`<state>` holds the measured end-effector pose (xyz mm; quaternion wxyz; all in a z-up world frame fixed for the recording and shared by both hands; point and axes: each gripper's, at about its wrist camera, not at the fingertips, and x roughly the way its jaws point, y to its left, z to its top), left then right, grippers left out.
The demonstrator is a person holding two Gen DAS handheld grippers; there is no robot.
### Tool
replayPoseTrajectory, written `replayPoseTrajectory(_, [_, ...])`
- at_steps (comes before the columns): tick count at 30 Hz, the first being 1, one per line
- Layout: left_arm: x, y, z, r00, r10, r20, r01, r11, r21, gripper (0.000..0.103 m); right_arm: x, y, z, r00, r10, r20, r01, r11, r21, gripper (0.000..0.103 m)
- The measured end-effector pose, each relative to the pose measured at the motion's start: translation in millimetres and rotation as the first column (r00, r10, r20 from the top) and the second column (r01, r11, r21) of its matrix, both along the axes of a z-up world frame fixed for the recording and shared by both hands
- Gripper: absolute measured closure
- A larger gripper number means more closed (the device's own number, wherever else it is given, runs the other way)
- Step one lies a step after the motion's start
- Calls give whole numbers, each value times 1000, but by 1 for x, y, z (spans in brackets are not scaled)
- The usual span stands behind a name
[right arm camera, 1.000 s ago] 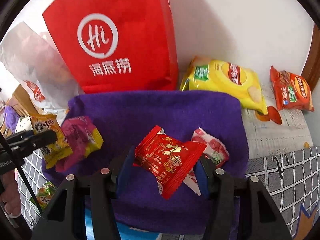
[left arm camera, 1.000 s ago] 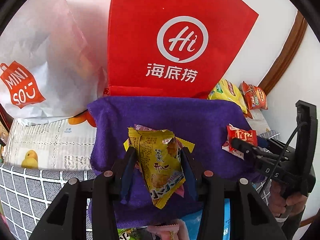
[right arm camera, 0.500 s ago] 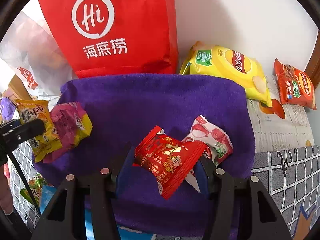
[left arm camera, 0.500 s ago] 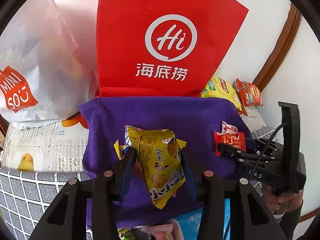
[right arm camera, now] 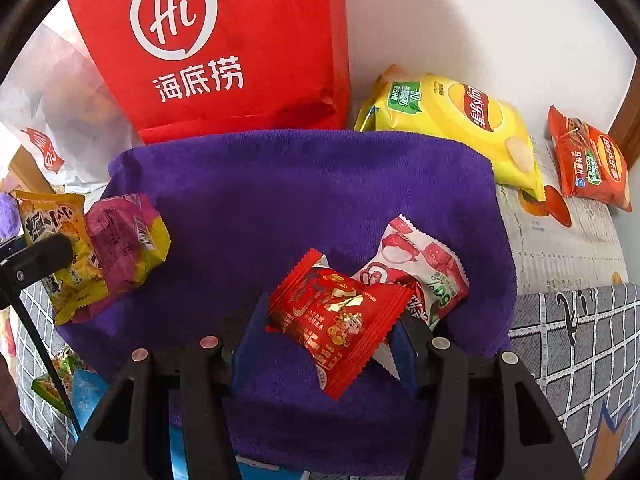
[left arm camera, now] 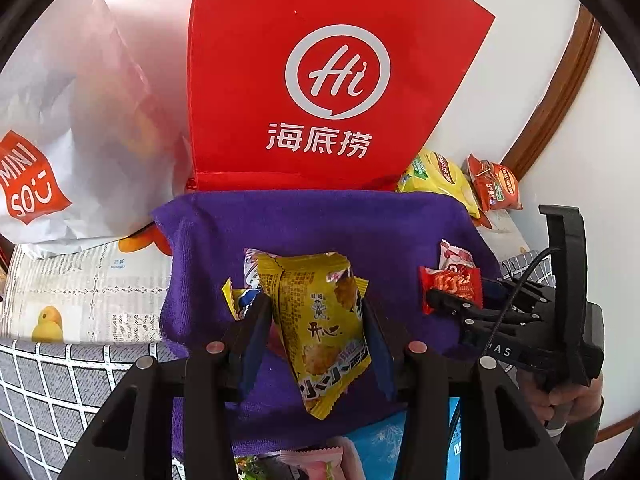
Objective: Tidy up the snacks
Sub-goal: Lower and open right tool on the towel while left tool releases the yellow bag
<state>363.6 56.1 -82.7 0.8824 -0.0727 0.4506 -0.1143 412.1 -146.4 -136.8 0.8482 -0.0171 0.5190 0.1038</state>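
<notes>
Left wrist view: we are clamping the left gripper (left arm camera: 316, 320) on a light, crinkly yellow snack packet (left arm camera: 320, 320) by its middle, over the purple cloth's (left arm camera: 320, 224) near edge; the right gripper (right arm camera: 332, 320) is pinching a slippery red packet (right arm camera: 336, 320) likewise.

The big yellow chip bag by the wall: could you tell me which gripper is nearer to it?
Right. The right gripper sits at the purple towel's chip-bag side; the left gripper works the far side.

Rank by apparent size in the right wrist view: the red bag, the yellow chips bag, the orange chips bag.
1. red bag, largest.
2. yellow chips bag.
3. orange chips bag, smallest; it lies near the picture edge, where the fisheye shrinks things, so true size is unsure.
</notes>
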Motion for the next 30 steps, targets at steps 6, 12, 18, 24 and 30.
replayPoseTrajectory(6, [-1, -1, 0, 1000, -10, -4, 10, 1000, 9, 59, 0, 1, 5, 1000, -3, -1, 3, 1000, 5, 34])
replayPoseTrajectory(12, [-3, -3, 1, 1000, -30, -8, 30, 1000, 3, 58, -3, -4, 18, 999, -33, 25, 31, 998, 58, 33])
replayPoseTrajectory(18, [-6, -9, 1, 998, -53, -16, 53, 999, 10, 57, -8, -8, 34, 996, -47, 73, 43, 997, 65, 33])
replayPoseTrajectory(24, [-8, -18, 2, 996, -86, -17, 87, 995, 41, 39, -17, -15, 43, 993, -75, 93, 69, 995, 67, 33])
replayPoseTrajectory(30, [-11, -20, 9, 996, -87, -13, 88, 995, 45, 34, -29, -19, 45, 993, -84, 88, 79, 995, 57, 33])
